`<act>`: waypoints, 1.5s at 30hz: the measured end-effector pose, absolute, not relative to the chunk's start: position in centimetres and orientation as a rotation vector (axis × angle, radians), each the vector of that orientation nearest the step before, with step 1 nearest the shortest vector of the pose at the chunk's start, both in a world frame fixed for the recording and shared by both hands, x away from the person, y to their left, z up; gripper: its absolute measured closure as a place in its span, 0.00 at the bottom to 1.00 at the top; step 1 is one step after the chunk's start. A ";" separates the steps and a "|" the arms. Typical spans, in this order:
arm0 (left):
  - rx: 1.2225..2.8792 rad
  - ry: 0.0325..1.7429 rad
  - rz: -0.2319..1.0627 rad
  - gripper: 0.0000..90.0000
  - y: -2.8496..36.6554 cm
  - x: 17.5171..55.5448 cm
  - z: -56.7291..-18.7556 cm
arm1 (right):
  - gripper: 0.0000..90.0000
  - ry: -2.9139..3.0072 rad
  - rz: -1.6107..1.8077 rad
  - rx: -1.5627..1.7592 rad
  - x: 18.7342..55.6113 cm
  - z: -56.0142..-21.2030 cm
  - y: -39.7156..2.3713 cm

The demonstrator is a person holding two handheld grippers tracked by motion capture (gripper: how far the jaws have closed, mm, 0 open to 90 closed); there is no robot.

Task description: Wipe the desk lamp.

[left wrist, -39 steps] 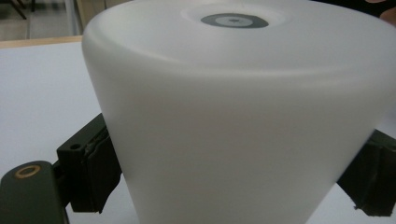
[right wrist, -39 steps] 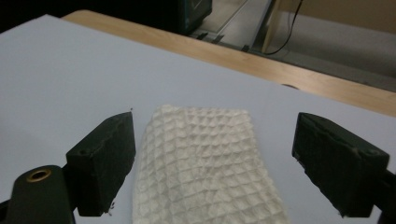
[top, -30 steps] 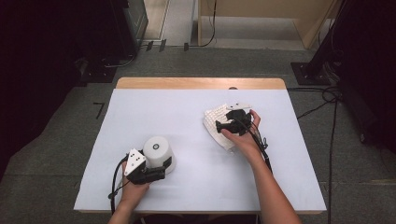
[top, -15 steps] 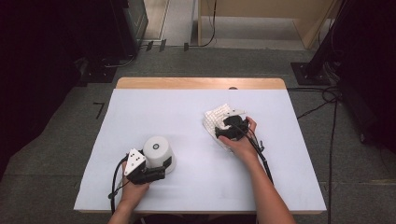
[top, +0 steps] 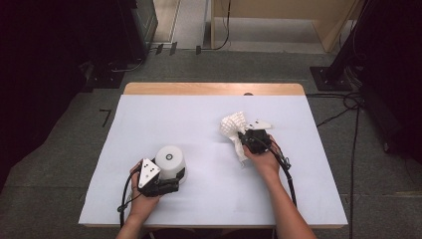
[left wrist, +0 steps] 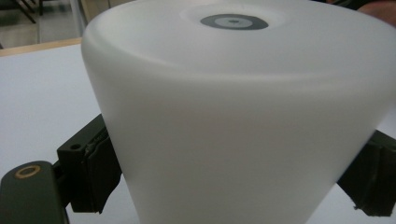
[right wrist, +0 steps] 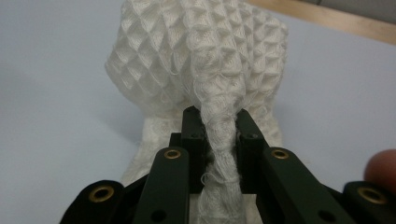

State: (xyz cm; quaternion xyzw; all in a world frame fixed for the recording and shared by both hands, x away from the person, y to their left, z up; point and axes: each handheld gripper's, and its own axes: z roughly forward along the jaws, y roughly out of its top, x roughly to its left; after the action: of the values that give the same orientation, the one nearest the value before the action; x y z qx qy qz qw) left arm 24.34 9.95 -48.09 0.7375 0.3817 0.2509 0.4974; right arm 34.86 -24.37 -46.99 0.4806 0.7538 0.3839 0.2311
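Observation:
An upturned white cup (top: 170, 160) with a grey ring on its base stands near the table's front left. My left gripper (top: 172, 182) is shut on its lower wall, and its black pads (left wrist: 95, 175) press both sides of the cup (left wrist: 243, 121). At centre right lies a white waffle-weave cloth (top: 233, 127). My right gripper (top: 245, 138) has just been closing and is now shut on a twisted fold of it. Beyond the right gripper (right wrist: 217, 122), the cloth (right wrist: 201, 56) bunches up in a mound.
The table carries a pale white cover (top: 199, 119), with a wooden strip (top: 214, 88) along its far edge. Cables (top: 348, 107) and dark equipment stands (top: 333, 74) sit on the floor past the table's right and far sides.
The right gripper shifted slightly toward the near side and closed on the cloth, which went from lying flat to bunched up. The left gripper and cup have not moved.

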 end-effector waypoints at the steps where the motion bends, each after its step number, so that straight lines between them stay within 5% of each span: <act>1: 1.792 0.926 0.619 0.09 9.8 24.3 -48.0 | 0.87 2.052 1.110 1.304 34.1 -46.6 -24.5; 18: 1.844 0.826 0.643 0.10 5.3 23.5 -45.5 | 0.87 2.069 1.443 1.105 23.5 -39.8 -22.1; 36: 2.009 0.683 0.842 0.10 1.6 21.6 -45.9 | 0.84 2.177 1.318 0.940 20.8 -38.6 -15.7; 45: 2.006 0.664 0.780 0.10 1.2 21.4 -46.1 | 0.84 2.140 1.318 0.994 21.5 -39.1 -16.1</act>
State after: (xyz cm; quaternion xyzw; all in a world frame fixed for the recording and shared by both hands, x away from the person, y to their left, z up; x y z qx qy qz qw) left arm 21.36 1.18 -46.07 0.8041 0.2661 0.3127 0.4299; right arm 21.53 -16.05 -39.06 0.3590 0.7728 0.4761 0.2176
